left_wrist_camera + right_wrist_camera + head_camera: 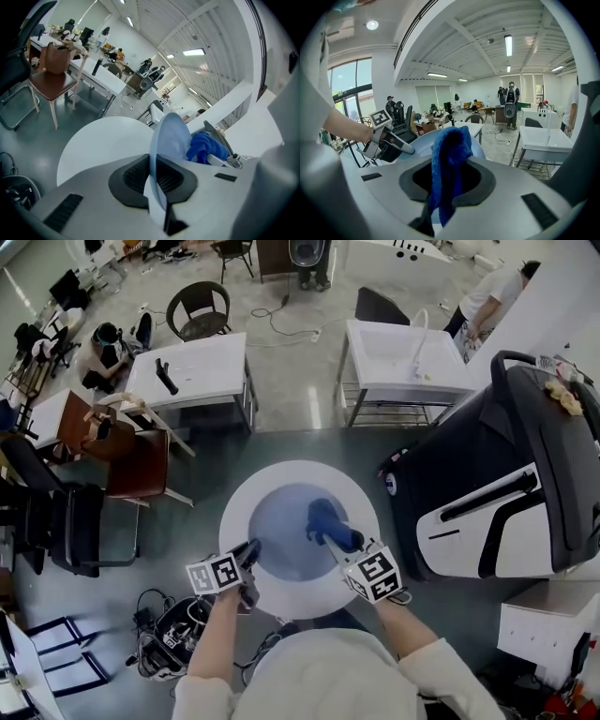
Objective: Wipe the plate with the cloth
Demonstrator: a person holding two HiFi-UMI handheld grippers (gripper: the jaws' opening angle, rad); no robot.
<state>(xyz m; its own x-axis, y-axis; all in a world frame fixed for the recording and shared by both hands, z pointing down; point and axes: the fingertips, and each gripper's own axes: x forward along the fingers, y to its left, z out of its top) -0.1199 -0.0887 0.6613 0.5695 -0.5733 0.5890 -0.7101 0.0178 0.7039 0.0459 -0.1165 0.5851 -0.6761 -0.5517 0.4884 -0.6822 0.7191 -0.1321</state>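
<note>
In the head view, a pale blue plate point(284, 531) hangs over the round white table point(309, 479). My left gripper point(251, 555) is shut on the plate's near left rim. In the left gripper view the plate point(171, 136) runs edge-on between the pads of that gripper point(157, 177). My right gripper point(330, 538) is shut on a dark blue cloth point(323, 517), which rests against the plate's right side. In the right gripper view the cloth point(447, 157) hangs from the right gripper point(445, 187). Behind it are the plate point(415, 140) and the left gripper point(399, 148).
A large black and white machine point(497, 493) stands close on the right. A brown chair point(141, 465) and black chairs are on the left. Two white tables point(192, 367) point(408, 357) stand farther off. Cables and gear point(169, 634) lie on the floor at the near left.
</note>
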